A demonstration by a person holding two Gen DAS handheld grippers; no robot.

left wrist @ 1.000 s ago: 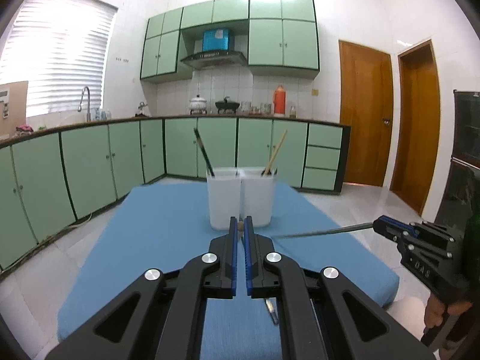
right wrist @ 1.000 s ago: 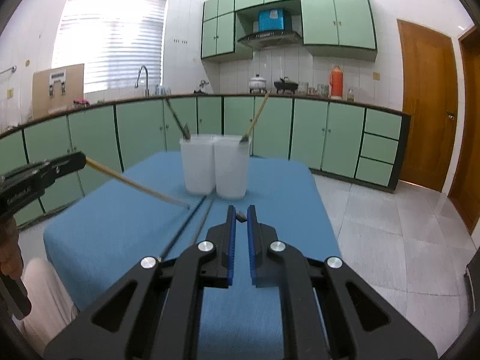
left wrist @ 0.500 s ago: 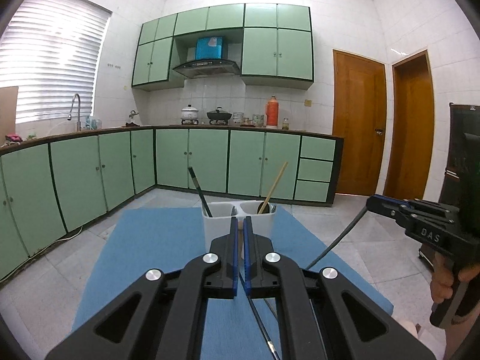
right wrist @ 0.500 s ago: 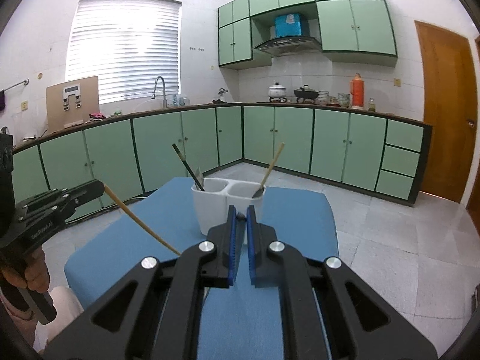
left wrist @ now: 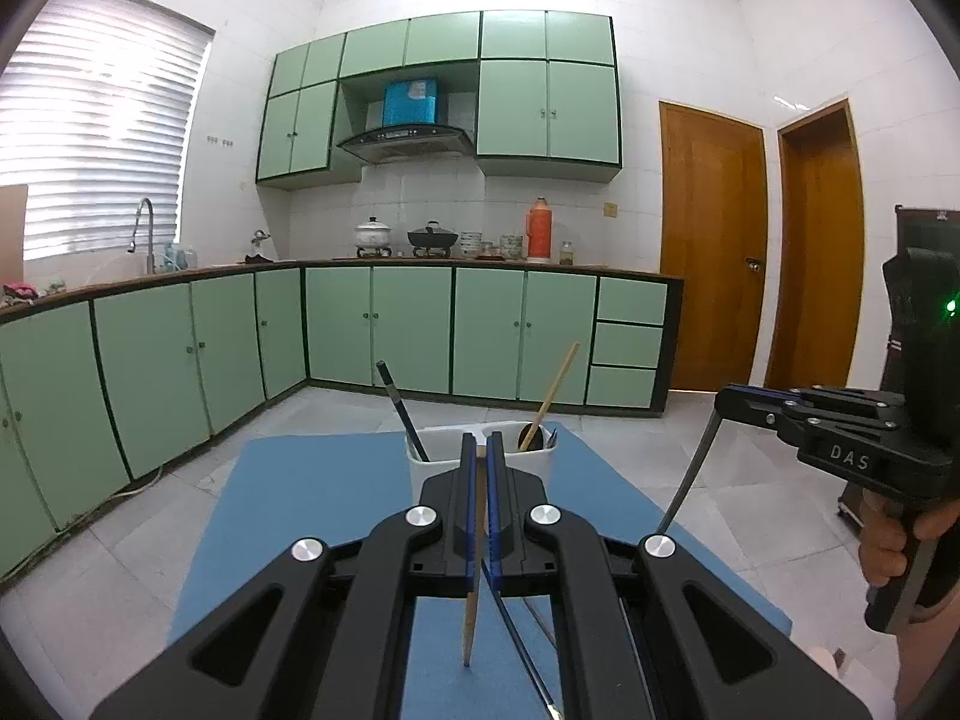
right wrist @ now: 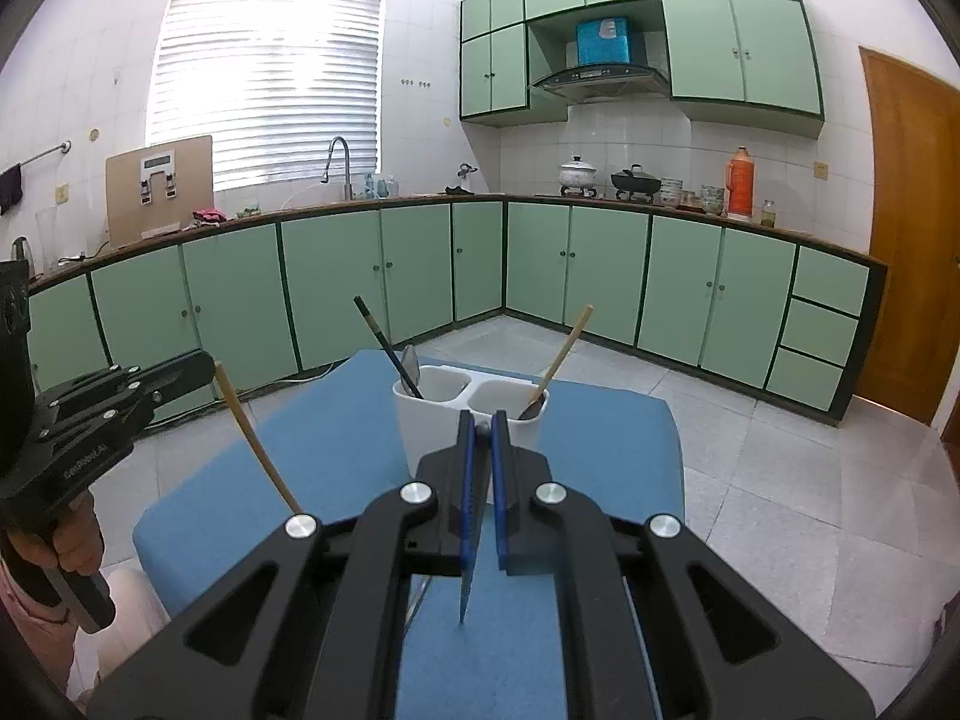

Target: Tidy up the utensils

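Observation:
A white two-compartment holder (left wrist: 432, 456) (right wrist: 444, 402) stands on the blue table (left wrist: 324, 492) (right wrist: 600, 438). Its left compartment holds a black chopstick (left wrist: 401, 409) (right wrist: 384, 345) and a metal spoon (right wrist: 410, 366); its right one holds a wooden chopstick (left wrist: 549, 396) (right wrist: 561, 354). My left gripper (left wrist: 478, 450) is shut on a wooden chopstick (left wrist: 471, 612) (right wrist: 255, 435), lifted and hanging tip down. My right gripper (right wrist: 482, 426) is shut on a dark chopstick (right wrist: 471, 552) (left wrist: 690, 474), also lifted tip down. Another dark chopstick (left wrist: 522, 648) lies on the table below the left gripper.
Green cabinets (left wrist: 420, 330) and a counter with pots and a red flask (left wrist: 539, 231) run along the far wall. Two wooden doors (left wrist: 711, 276) are at the right. Tiled floor surrounds the table.
Both grippers have risen and tipped their chopsticks from nearly level to steeply tip-down. The holder now sits lower in both views.

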